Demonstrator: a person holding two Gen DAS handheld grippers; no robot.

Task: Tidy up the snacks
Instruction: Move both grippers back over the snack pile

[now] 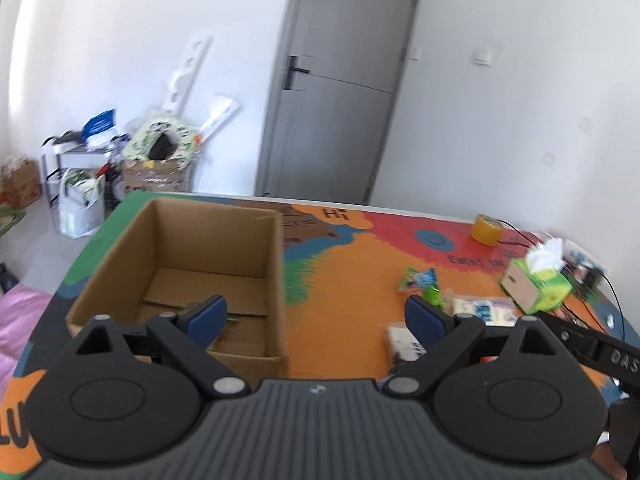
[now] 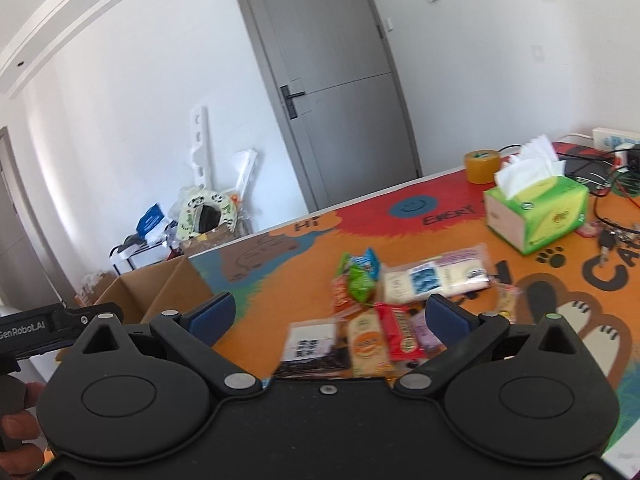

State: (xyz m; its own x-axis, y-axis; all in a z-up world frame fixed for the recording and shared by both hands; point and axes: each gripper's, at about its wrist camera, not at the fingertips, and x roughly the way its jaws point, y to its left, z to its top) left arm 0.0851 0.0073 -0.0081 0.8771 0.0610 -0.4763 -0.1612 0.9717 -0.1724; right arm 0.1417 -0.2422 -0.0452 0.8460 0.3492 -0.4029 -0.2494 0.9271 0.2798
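Right gripper (image 2: 328,316), fingers wide, hovers over the snacks (image 2: 384,320): bright, glossy packets heaped on the surface (image 2: 280,280). Left gripper (image 1: 316,316), wide too, sits beside the box (image 1: 180,240).

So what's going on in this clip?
A person holds two tongs over a colourful table to sort snacks. The left tongs hang open above the cardboard box, holding nothing. The right tongs are open over the snack pile, nothing gripped yet. A tissue box and tape roll stand beyond.
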